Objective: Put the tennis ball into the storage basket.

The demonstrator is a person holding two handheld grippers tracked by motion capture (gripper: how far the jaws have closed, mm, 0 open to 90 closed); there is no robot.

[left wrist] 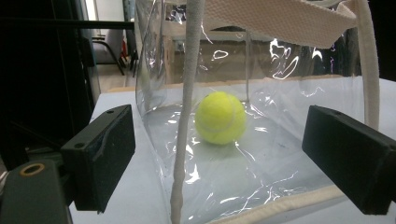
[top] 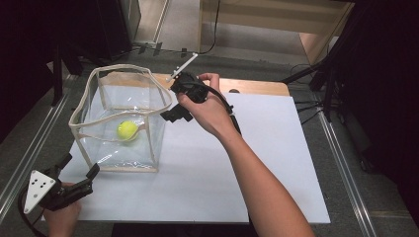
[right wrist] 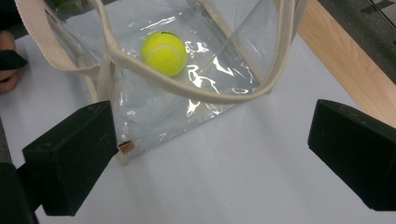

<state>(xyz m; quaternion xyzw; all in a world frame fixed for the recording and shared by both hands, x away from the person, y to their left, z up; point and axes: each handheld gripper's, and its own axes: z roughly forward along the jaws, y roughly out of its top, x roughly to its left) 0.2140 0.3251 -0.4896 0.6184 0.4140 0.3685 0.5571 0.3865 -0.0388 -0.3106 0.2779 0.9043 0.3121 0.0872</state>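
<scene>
Ball: I see the yellow-green tennis ball (top: 127,131) lying on the floor of the clear bag (top: 148,94), toward its 7 o'clock corner in the high view.
Ball marking: dark print sits on top of the ball in the right gripper view; I cannot read it.
Bag: it stands upright on the white surface (top: 257,163), mouth open, edged in cream webbing.
Bag label: a small brown tag (right wrist: 125,147) sits at a lower seam; no writing is legible to me.
Left gripper (top: 79,165): at 7 o'clock of the bag, near its corner; jaws apart, nothing between them.
Right gripper (top: 173,101): at 3 o'clock of the bag, beside the rim; jaws wide apart, clamping nothing.
</scene>
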